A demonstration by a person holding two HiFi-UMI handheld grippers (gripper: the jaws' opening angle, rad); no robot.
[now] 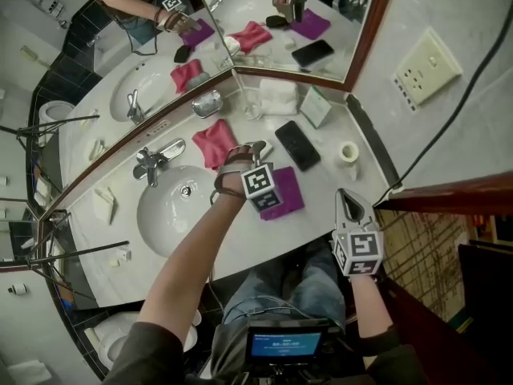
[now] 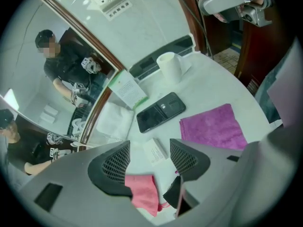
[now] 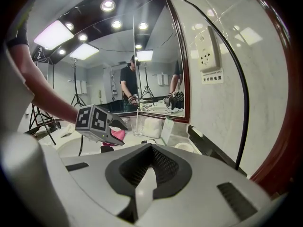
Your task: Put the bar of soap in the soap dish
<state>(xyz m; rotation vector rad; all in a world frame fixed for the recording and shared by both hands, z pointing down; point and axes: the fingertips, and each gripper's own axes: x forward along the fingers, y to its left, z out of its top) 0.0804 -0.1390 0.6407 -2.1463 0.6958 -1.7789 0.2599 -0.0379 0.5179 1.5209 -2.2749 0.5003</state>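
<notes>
The left tool hangs over the surface beside the sink, pointing steeply down, and its jaws stand apart with nothing clamped between them. In the left gripper view the bar of soap, a small white block, lies flat on the surface and shows in the open gap between the two black pads, below them and not touched by either. The soap sits between a pink cloth on one side and a purple cloth on the other, with a dark phone just past it. Farther back are a folded white towel, a standing card and a white cup. The soap dish, a small metal tray, stands against the foot of the mirror, on the far side of the pink cloth and well apart from both the soap and the left tool; whether anything lies in it cannot be told. The right tool is held off the near edge of the surface, away from the soap, with its jaws pressed together and nothing between them.
</notes>
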